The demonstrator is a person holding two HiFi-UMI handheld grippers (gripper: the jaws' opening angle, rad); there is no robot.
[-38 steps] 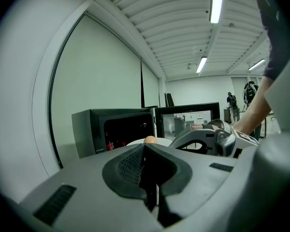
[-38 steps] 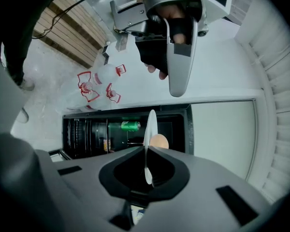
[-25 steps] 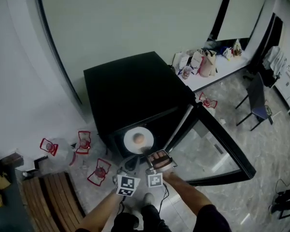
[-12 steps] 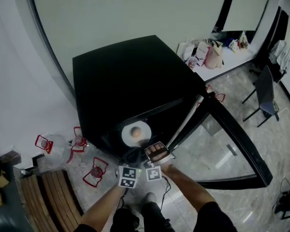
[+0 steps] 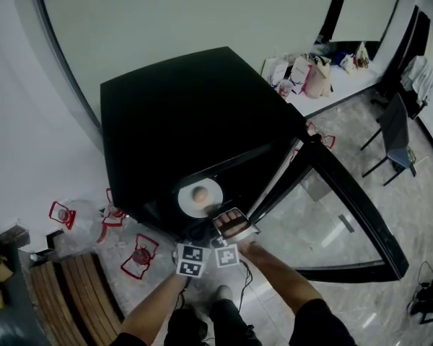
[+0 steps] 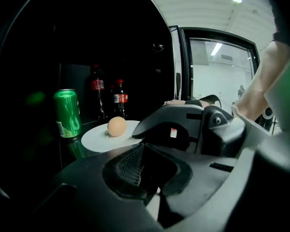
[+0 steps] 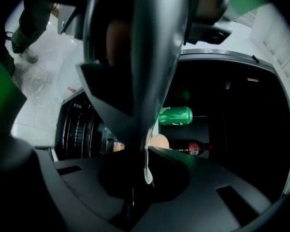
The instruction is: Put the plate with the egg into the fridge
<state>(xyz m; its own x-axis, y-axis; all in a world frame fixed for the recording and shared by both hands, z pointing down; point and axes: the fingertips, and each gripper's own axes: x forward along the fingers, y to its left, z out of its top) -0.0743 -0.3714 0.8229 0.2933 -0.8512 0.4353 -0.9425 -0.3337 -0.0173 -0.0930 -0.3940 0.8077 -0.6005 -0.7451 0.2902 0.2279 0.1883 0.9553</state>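
Note:
A white plate [image 5: 199,197] with a brown egg [image 5: 199,192] sits in the mouth of the open black fridge [image 5: 180,121]. My right gripper [image 5: 225,220] is shut on the plate's near rim. In the right gripper view the rim [image 7: 147,170] runs edge-on between the jaws, with the egg [image 7: 160,141] beyond. My left gripper [image 5: 199,238] is shut on nothing, just behind and left of the right one. In the left gripper view the plate [image 6: 99,140] and egg [image 6: 116,126] lie level with a shelf. Whether the plate rests on it I cannot tell.
Inside the fridge a green can [image 6: 67,113] stands left of the plate, with two cola bottles [image 6: 119,98] behind. The glass door [image 5: 332,222] swings open to the right. Red-framed water jugs [image 5: 138,256] sit on the floor at the left, beside a wooden bench [image 5: 76,298].
The plate in my right gripper has moved a little forward, deeper under the fridge's top edge. Both grippers followed it, and the head view has come closer to the fridge.

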